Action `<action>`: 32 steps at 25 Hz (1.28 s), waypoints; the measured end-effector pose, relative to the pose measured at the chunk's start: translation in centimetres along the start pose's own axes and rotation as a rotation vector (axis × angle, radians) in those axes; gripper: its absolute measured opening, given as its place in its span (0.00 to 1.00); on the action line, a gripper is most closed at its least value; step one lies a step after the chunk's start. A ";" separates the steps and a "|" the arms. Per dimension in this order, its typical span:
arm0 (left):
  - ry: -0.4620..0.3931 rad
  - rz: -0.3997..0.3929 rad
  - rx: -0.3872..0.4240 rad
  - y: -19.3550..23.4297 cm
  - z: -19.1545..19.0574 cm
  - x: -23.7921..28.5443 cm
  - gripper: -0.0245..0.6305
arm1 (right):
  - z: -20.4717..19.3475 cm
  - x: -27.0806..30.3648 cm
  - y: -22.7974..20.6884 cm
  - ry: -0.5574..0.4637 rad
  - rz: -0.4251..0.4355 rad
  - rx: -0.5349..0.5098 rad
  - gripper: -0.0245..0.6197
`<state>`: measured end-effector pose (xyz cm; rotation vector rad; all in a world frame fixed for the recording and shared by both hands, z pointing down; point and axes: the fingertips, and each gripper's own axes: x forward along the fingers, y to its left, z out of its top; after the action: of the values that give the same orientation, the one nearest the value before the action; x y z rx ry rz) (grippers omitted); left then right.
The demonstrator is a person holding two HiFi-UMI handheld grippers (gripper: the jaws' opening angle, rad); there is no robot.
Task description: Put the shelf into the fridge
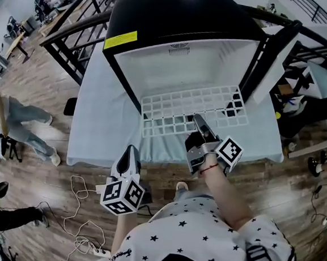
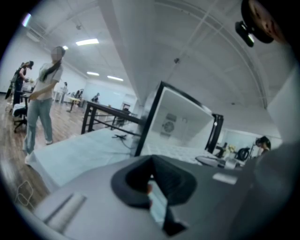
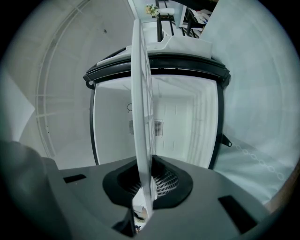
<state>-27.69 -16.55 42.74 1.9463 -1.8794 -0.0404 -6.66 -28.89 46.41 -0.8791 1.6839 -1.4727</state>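
Fridge (image 1: 162,19): small black box with a smooth white lining. It stands on the bench (image 1: 104,122), which is draped in a pale blue cloth. Its door (image 1: 272,57) is swung open on the right. A yellow sticker (image 1: 121,40) sits on the top front edge, and a slotted vent (image 1: 179,48) shows on the back wall.

Shelf (image 1: 177,108): white wire grid of square cells, thin and flat. It lies level. The back part is inside the fridge mouth near the floor of the cavity; the front rows stick out over the cloth.

Right tongs (image 1: 198,120): grey, matt, blunt-tipped. They are clamped on the front edge of the shelf, right of its middle. In the right gripper view the shelf shows edge-on as a thin pale blade, pinched between the dark pads and running straight into the open fridge.

Left tongs (image 1: 128,161): drawn together to a narrow slit, with nothing between them. They hang short of the bench's near edge, well apart from the shelf, to the left of the right tongs and nearer the person.

The floor (image 1: 52,100) is wood plank, with white cables (image 1: 83,205) loose on it.
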 end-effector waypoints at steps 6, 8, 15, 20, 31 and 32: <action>0.001 0.007 -0.008 0.8 0.1 0.2 0.05 | -0.2 0.7 -0.4 -0.002 -0.008 -0.003 0.10; 0.002 0.006 -0.013 0.8 -0.1 0.4 0.05 | -0.2 0.9 -0.5 0.002 -0.011 -0.002 0.10; 0.001 -0.008 -0.021 0.4 -0.3 0.8 0.05 | -0.1 1.1 -0.5 0.003 -0.007 0.012 0.10; 0.001 0.001 -0.031 0.7 -0.4 0.8 0.05 | 0.0 1.4 -0.9 0.007 -0.018 0.033 0.10; 0.007 -0.003 -0.035 0.2 -0.8 1.0 0.05 | 0.0 1.5 -1.1 0.042 -0.012 0.080 0.10; 0.007 -0.004 -0.036 0.1 -0.8 1.1 0.05 | 0.0 1.4 -1.1 0.047 -0.012 0.079 0.10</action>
<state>-27.48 -17.34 43.79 1.9238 -1.8582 -0.0678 -7.32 -30.20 47.39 -0.8188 1.6446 -1.5684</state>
